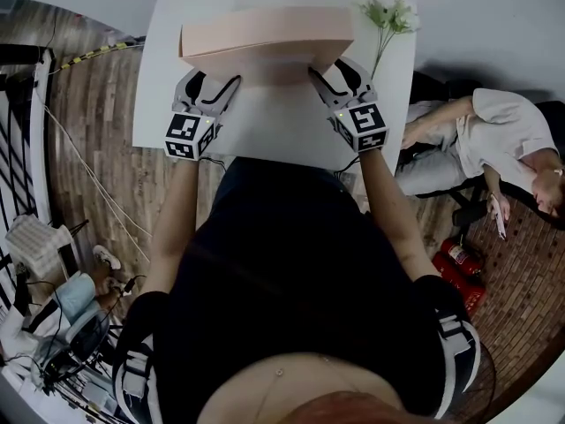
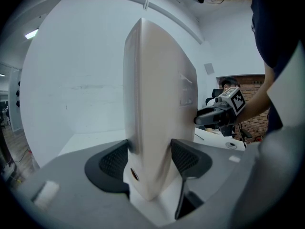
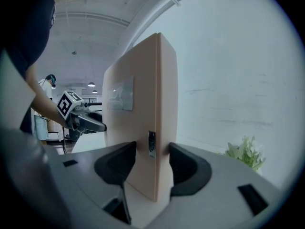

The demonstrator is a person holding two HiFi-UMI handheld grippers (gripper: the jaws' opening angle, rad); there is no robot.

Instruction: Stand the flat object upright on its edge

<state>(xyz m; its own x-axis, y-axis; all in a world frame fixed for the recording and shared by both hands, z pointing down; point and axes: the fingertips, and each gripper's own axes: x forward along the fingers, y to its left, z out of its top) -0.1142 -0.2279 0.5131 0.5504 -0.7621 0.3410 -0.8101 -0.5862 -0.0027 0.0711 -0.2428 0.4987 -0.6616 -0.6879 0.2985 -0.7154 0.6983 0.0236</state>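
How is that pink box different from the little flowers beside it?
The box is large and pinkish; the flowers are small, green and white. The left gripper and right gripper clamp the box upright by its ends; the flowers sit untouched at the white table's far right corner. Both share that table.

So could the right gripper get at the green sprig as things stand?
Probably not yet: the right gripper is clamped on the flat pink box; the sprig lies beyond it, with nothing between them.

The flat object [image 1: 265,34] upright over the table [image 1: 265,126], left tool [image 1: 212,83] and right tool [image 1: 337,71] at its ends (plant [image 1: 388,14] behind, right).
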